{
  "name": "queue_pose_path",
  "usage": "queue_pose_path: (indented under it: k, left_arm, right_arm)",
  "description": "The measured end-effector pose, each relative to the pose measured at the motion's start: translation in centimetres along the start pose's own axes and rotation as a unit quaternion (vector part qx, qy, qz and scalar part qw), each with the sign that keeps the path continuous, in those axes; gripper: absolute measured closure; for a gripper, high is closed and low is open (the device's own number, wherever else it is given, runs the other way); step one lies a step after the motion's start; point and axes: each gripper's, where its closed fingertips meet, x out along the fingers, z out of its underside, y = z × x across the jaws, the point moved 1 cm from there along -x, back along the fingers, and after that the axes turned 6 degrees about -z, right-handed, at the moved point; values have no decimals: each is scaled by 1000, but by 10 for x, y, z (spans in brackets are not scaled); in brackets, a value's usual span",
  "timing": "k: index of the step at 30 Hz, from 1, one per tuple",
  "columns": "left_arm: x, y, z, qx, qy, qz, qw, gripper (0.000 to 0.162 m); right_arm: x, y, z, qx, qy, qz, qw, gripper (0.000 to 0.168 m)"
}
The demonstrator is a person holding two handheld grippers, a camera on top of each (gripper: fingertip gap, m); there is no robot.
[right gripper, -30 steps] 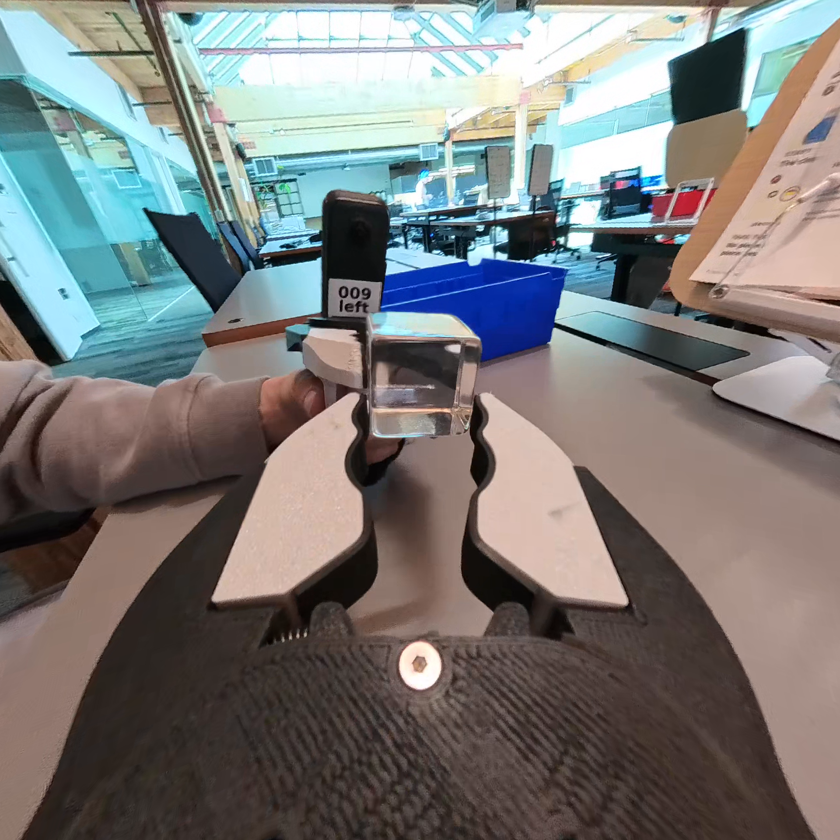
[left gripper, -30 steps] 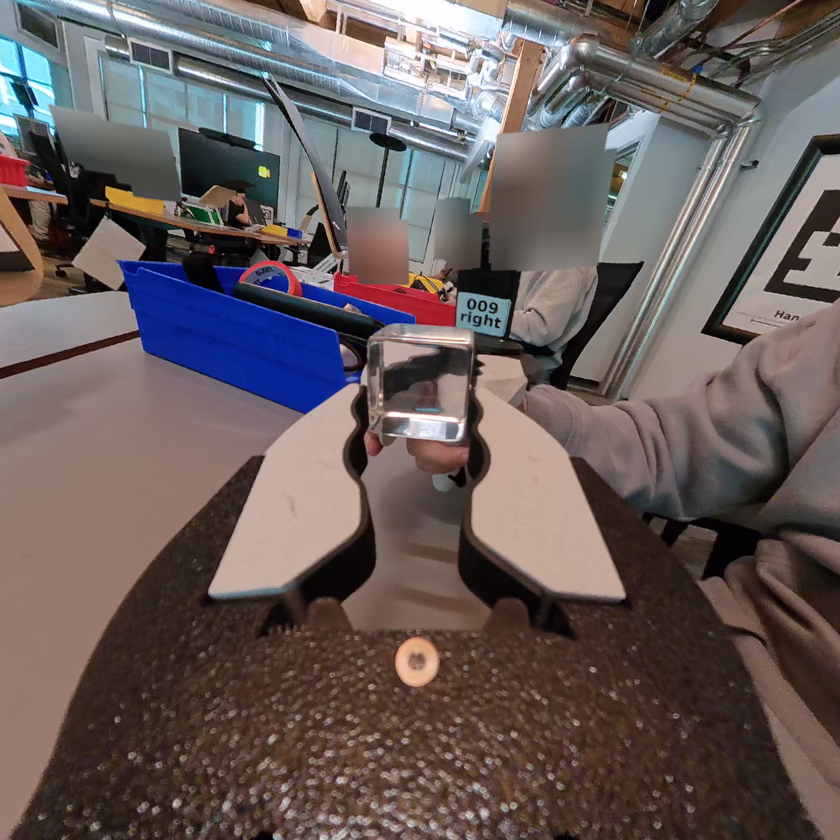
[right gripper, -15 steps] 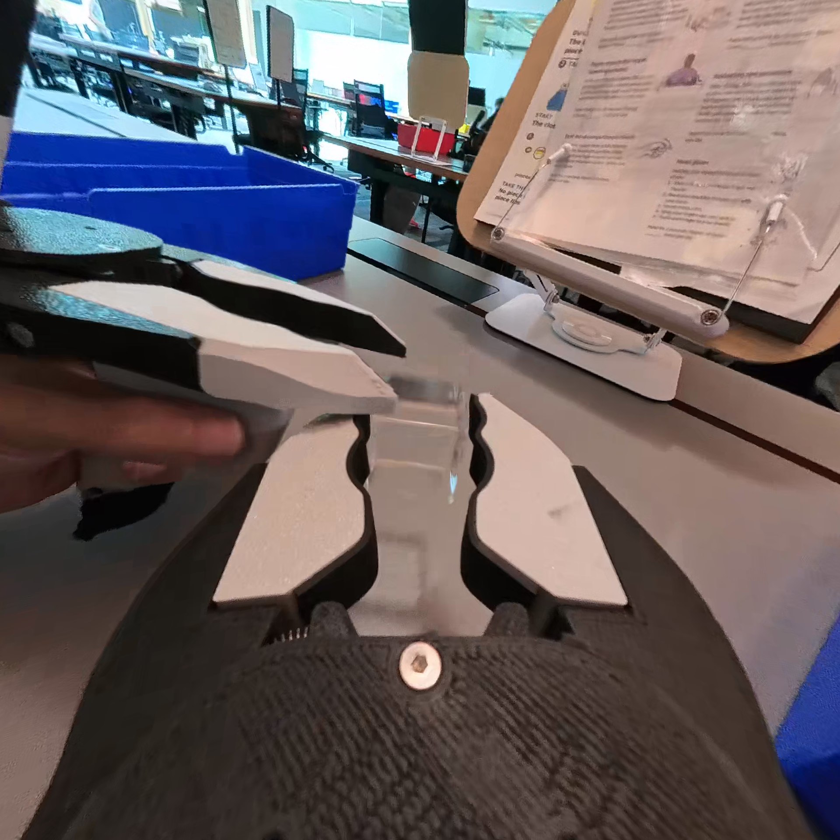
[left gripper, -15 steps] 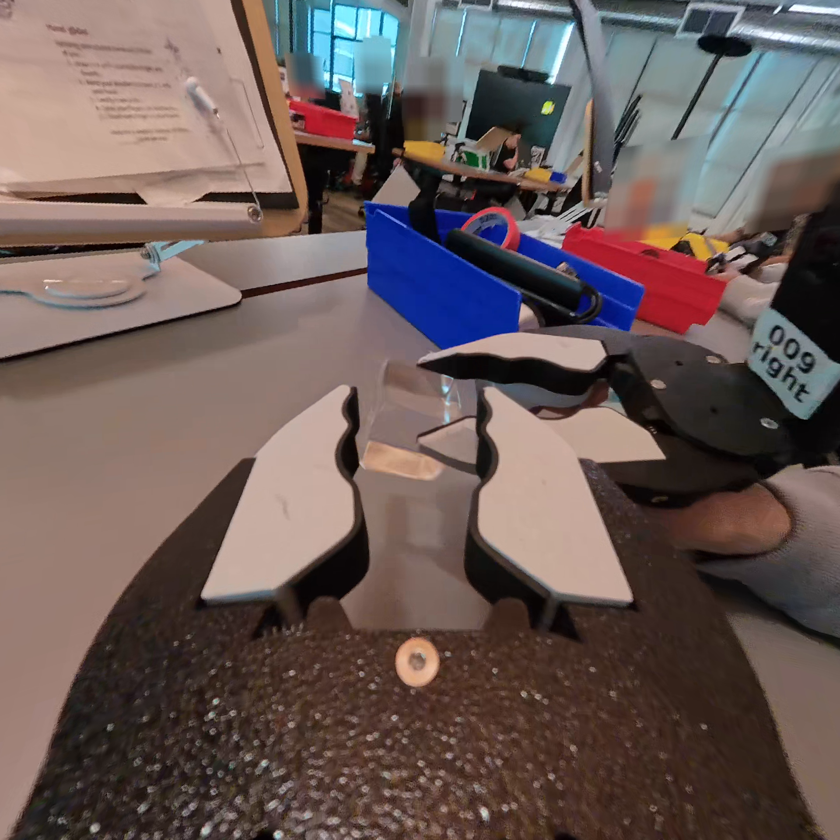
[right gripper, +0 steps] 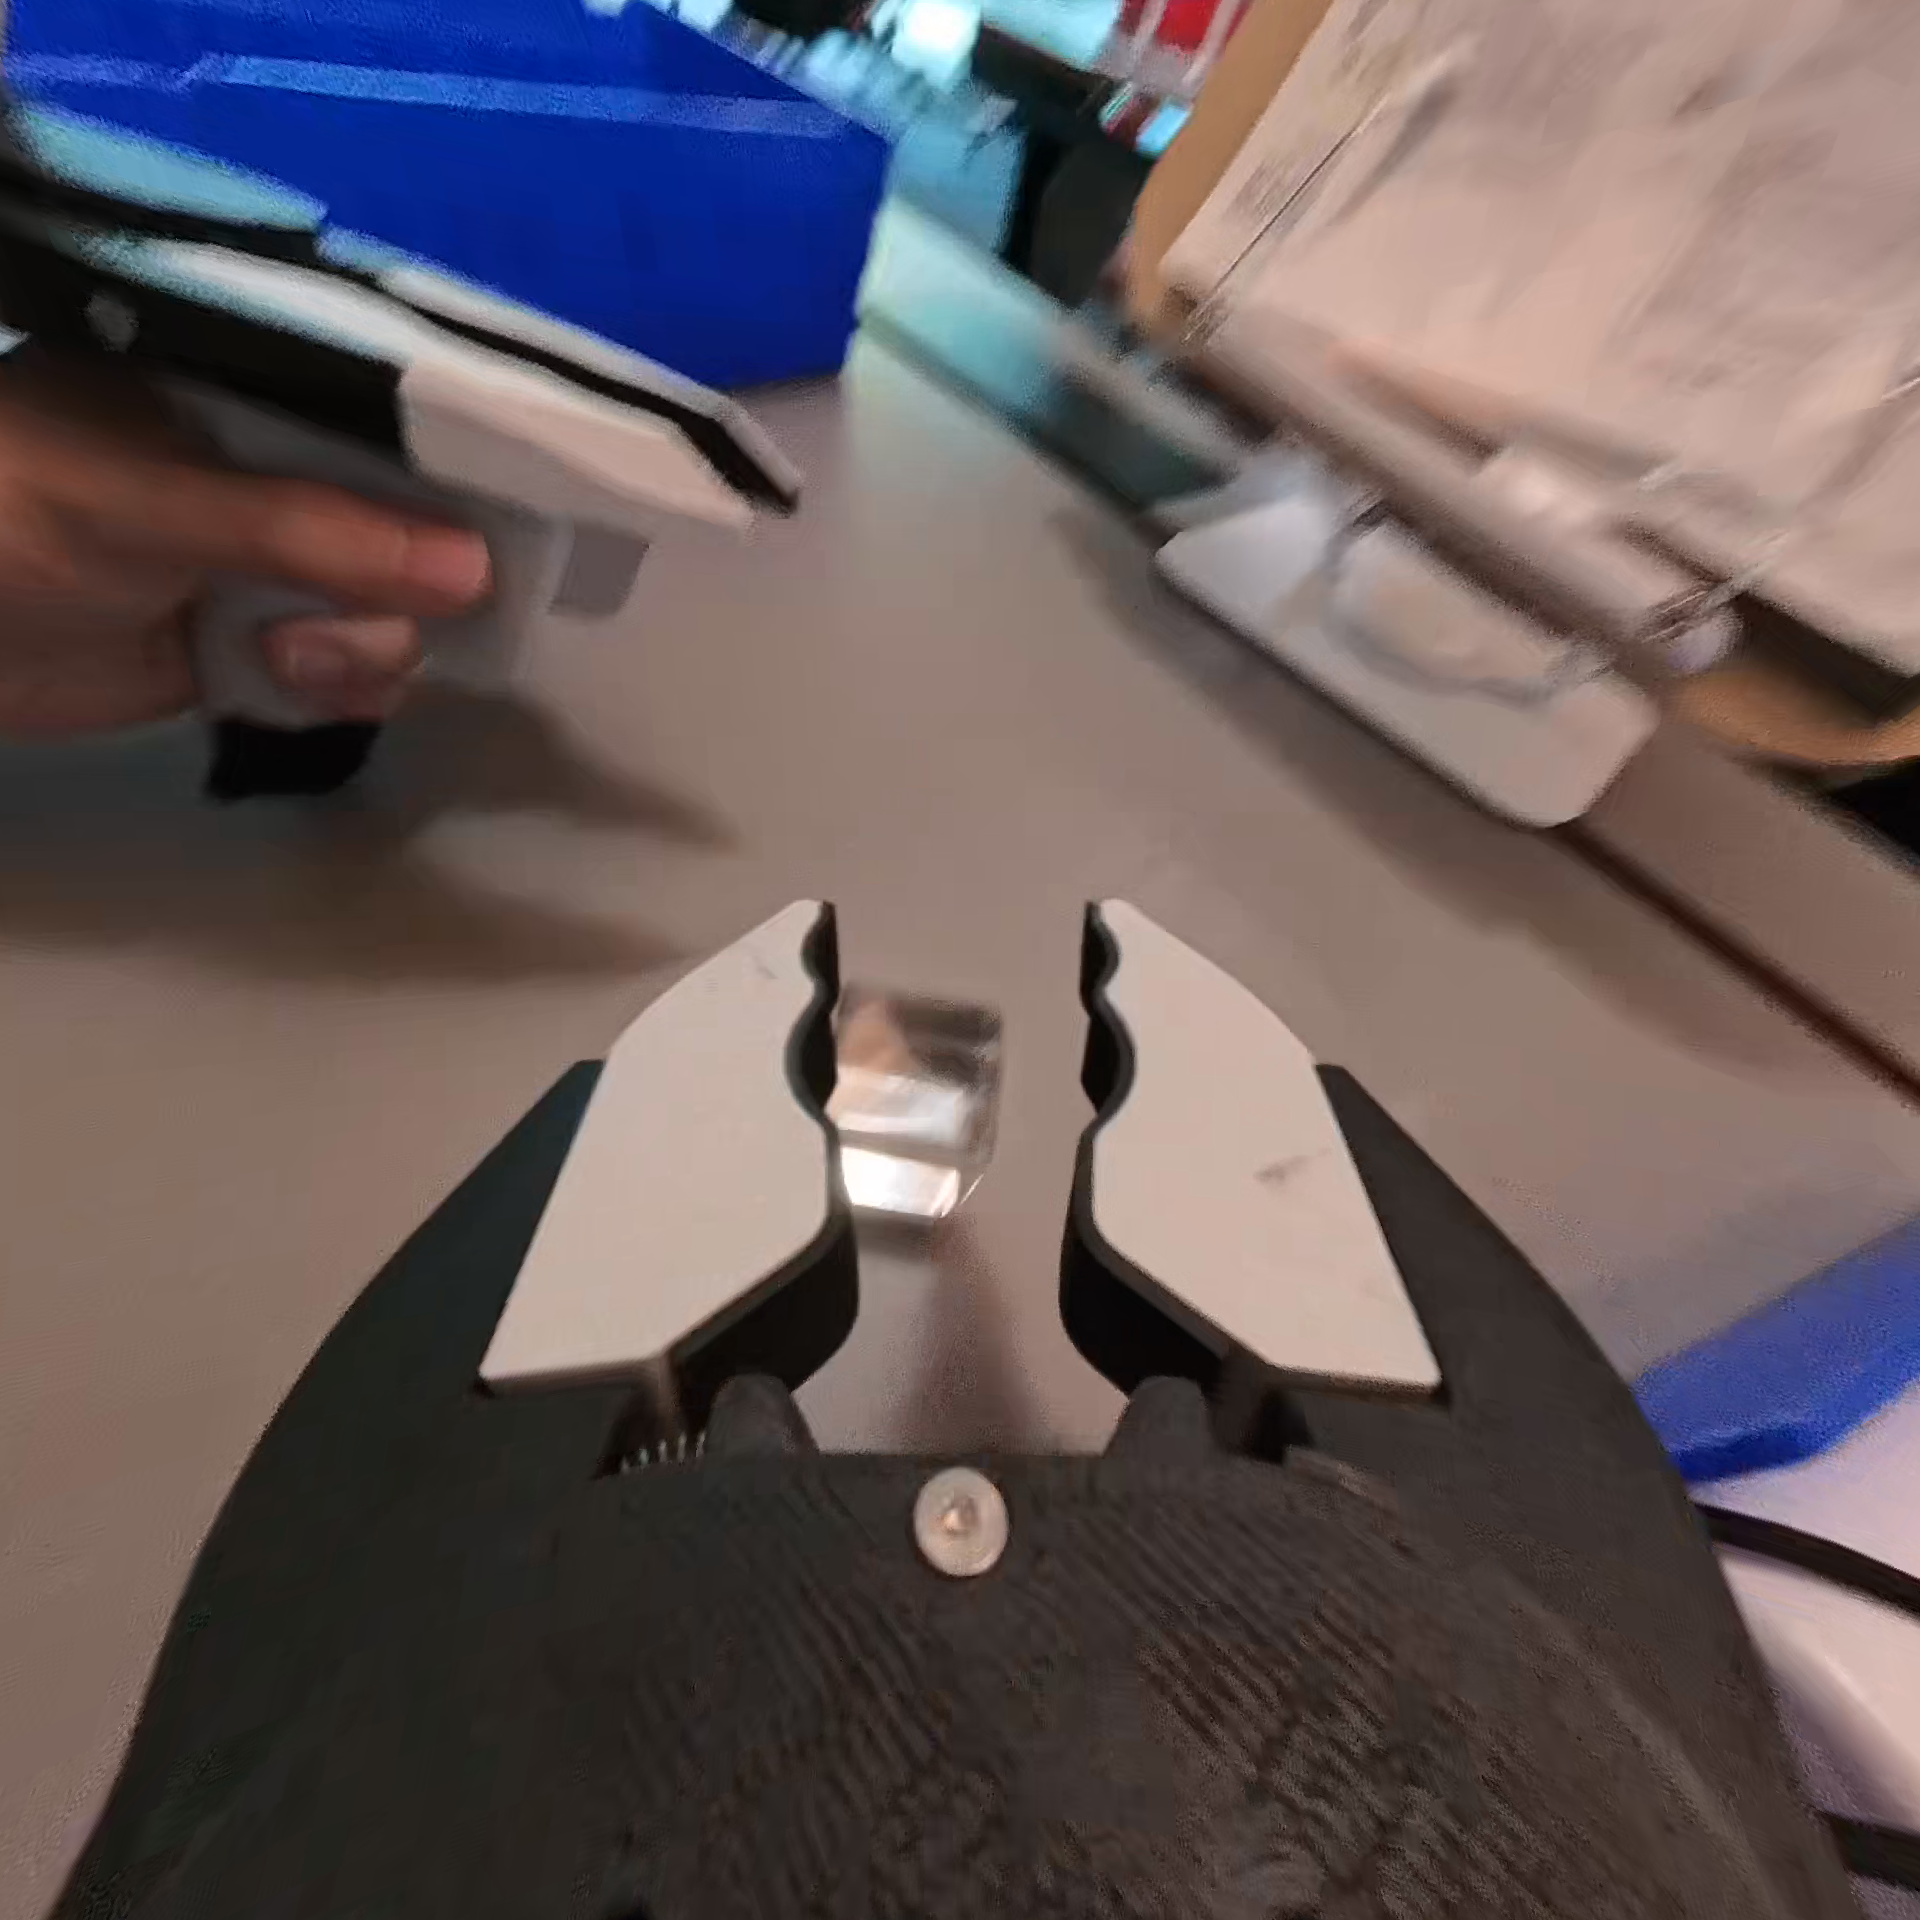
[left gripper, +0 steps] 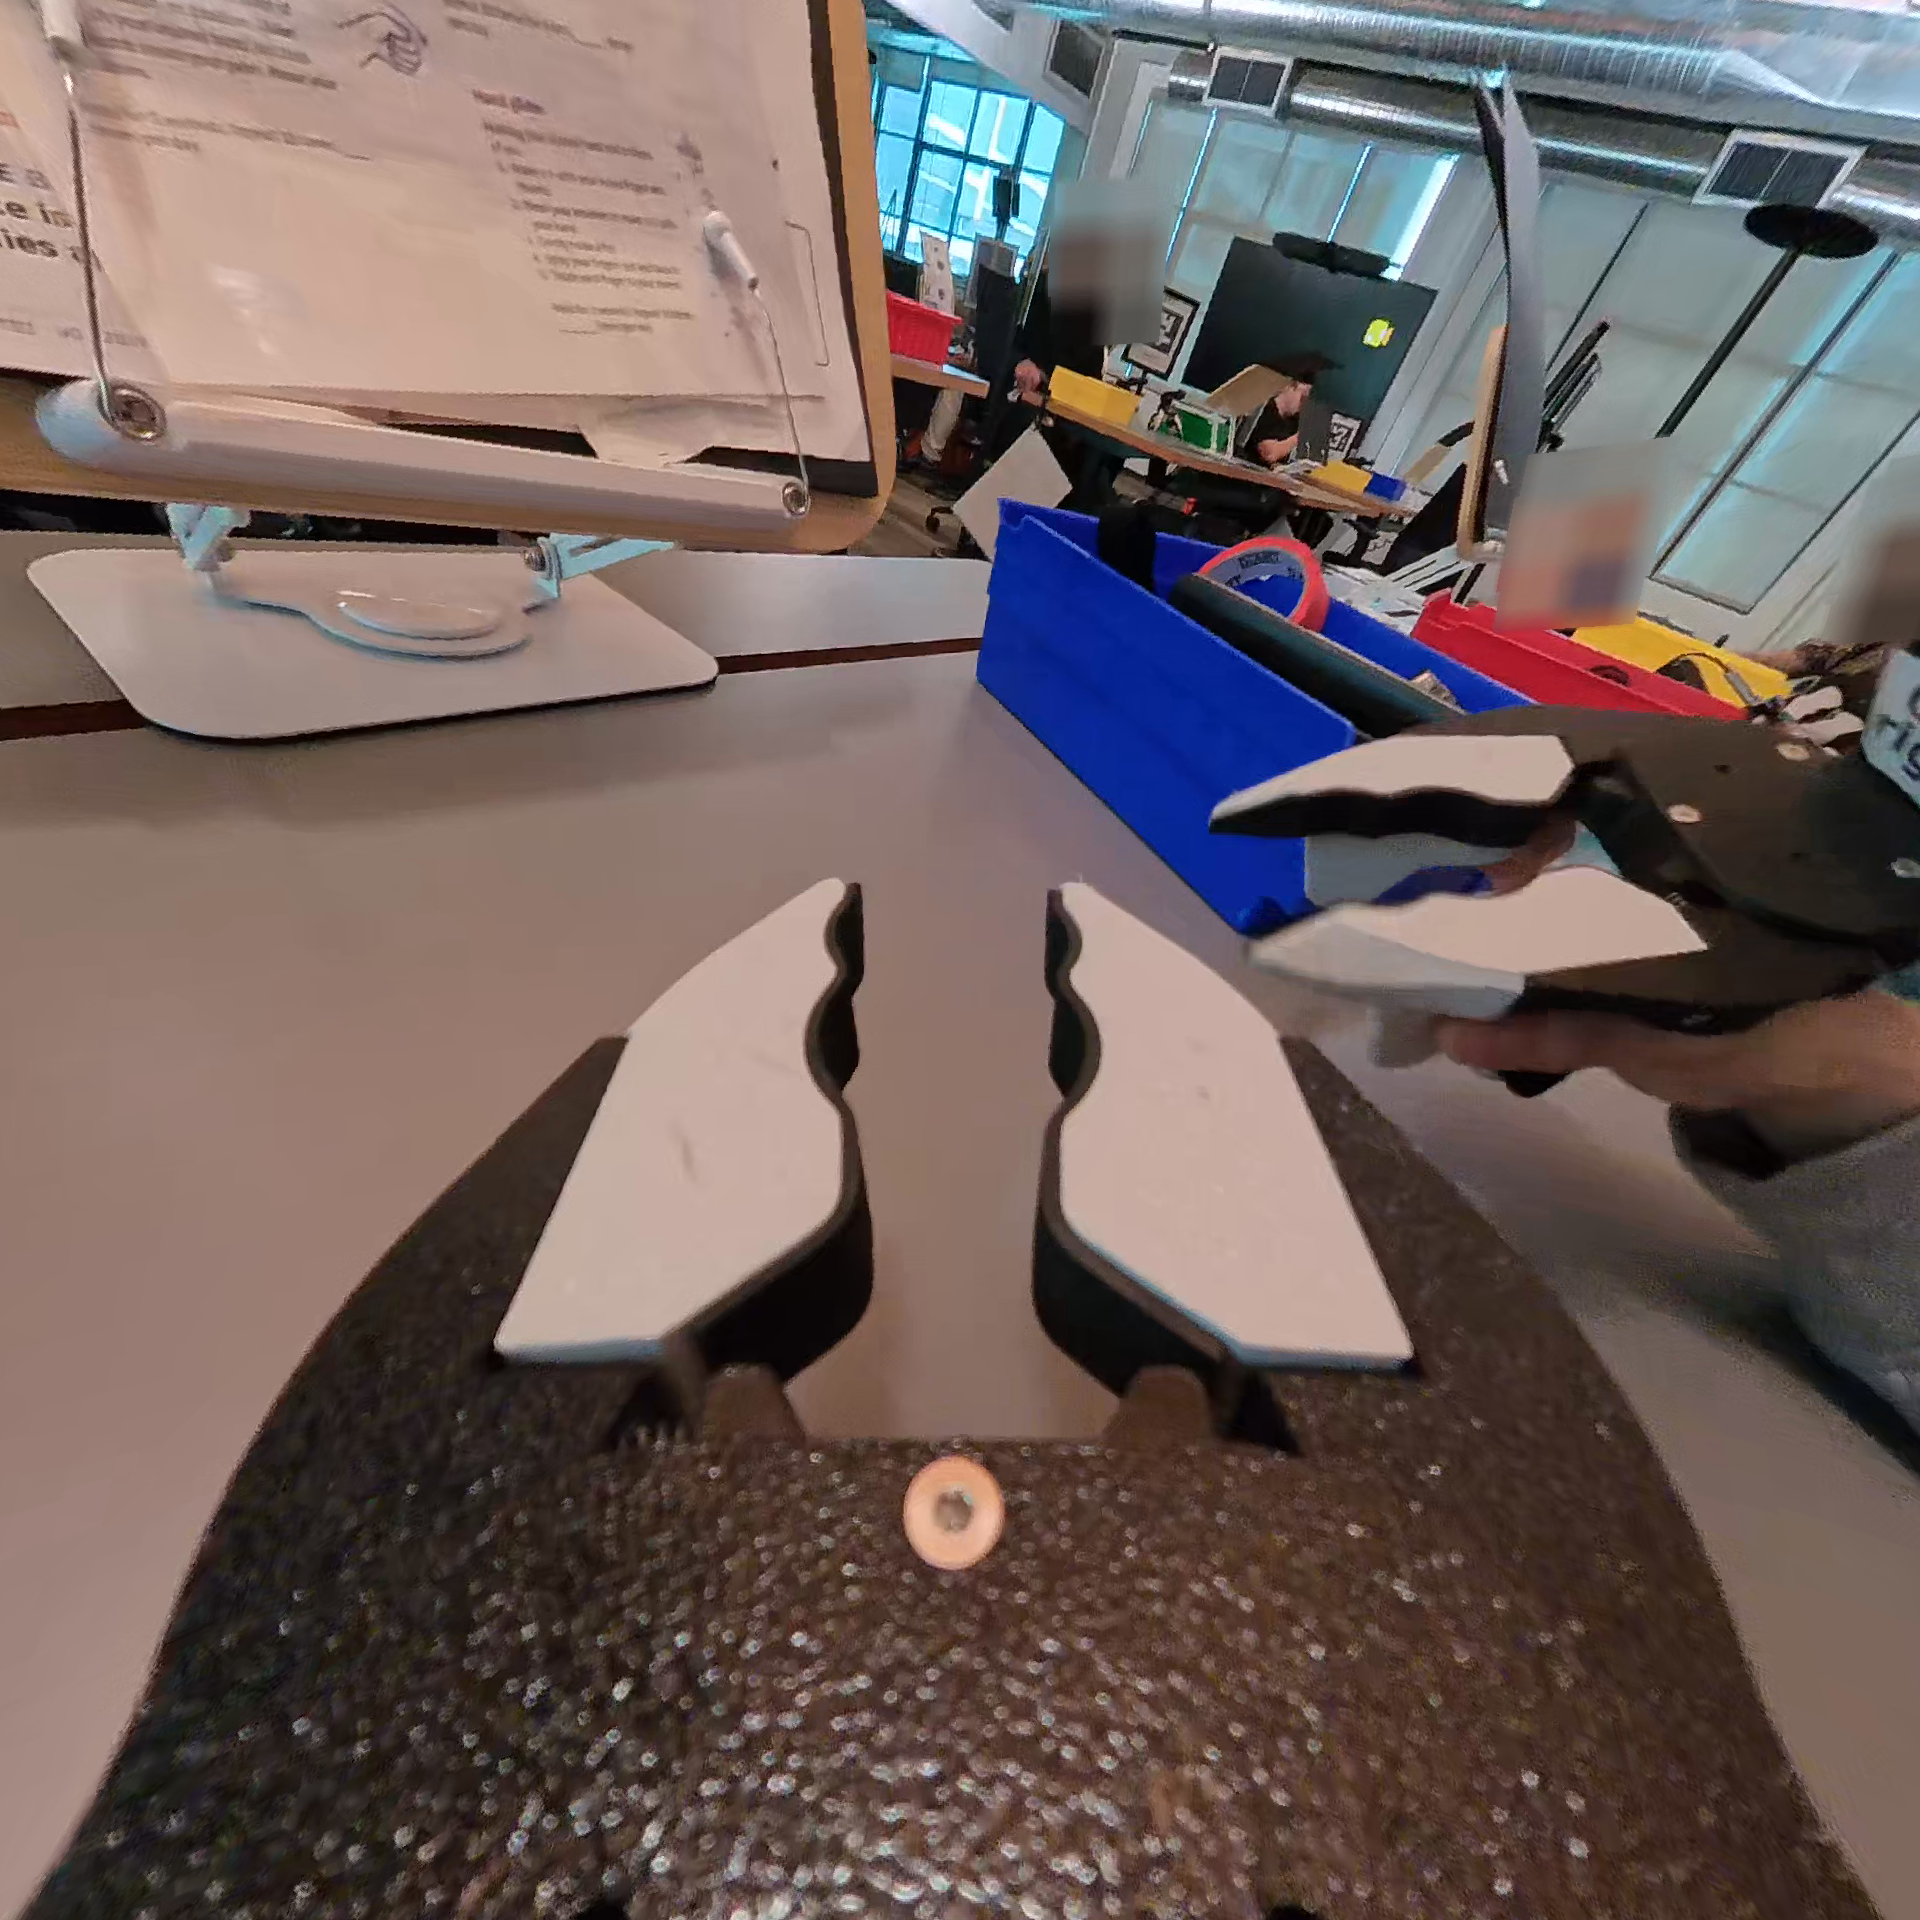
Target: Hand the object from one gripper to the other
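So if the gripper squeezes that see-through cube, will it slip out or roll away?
The clear cube looks smooth and glossy, so it may well be slippery between the fingers of the right gripper, which stand open around it. Its flat faces and square edges suggest it would slide rather than roll on the grey table. It looks stiff, and probably heavy for its size.

Cube [right gripper: 914, 1112] on table [right gripper: 935, 727] — between right claw's [right gripper: 956, 1013] fingers.

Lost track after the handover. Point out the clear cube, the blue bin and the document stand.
clear cube [right gripper: 914, 1101]: right wrist view, its top face.
blue bin [left gripper: 1132, 717]: left wrist view, its near side wall.
document stand [left gripper: 343, 644]: left wrist view, its white base plate.
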Motion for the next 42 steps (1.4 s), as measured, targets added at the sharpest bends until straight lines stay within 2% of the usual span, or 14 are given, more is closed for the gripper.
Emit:
queue_pose_path:
  k: [3, 6, 8, 10, 12, 16, 20, 22, 26, 32, 36, 38, 40, 42]
  left_arm:
    - [3, 4, 7, -1, -20, 16, 1000, 129]
    - [6, 6, 12, 7, -34, 18, 999, 126]
    - [6, 8, 13, 14, -36, 18, 999, 126]
    - [6, 9, 14, 21, -39, 18, 999, 126]
    - [7, 9, 15, 23, -40, 18, 999, 125]
    - [6, 12, 12, 15, -36, 30, 999, 119]
    - [7, 29, 14, 51, -43, 49, 997, 107]
    - [8, 39, 19, 88, -55, 52, 993, 102]
    - [8, 47, 22, 155, -59, 35, 986, 100]
    - [10, 49, 36, 192, -95, 27, 976, 102]
    - [10, 49, 41, 226, -100, 13, 969, 119]
    - [9, 50, 39, 218, -101, 27, 970, 118]
    - [8, 48, 36, 196, -101, 44, 974, 119]
    - [6, 44, 30, 155, -91, 74, 981, 118]
  right_arm:
    - [3, -9, 26, 14, -71, -49, 996, 111]
    - [9, -4, 56, -3, -157, -25, 987, 99]
    - [15, -9, 65, 3, -179, -33, 983, 104]
    - [20, -14, 61, 12, -160, -46, 986, 120]
    - [23, -18, 59, 11, -156, -59, 986, 120]
    - [23, -2, 45, -60, -136, 25, 989, 121]
    - [21, 9, 19, -159, -99, 140, 972, 121]
    - [21, 3, 4, -231, -86, 174, 953, 121]
    - [28, -17, -7, -403, -121, 206, 883, 122]
    - [37, -35, -12, -465, -135, 215, 848, 122]
    - [33, -32, -15, -451, -128, 220, 855, 122]
    - [33, -33, -16, -432, -111, 207, 870, 122]
    - [34, -36, -18, -386, -58, 163, 906, 123]
    - [29, -40, -24, -283, 25, 87, 955, 107]
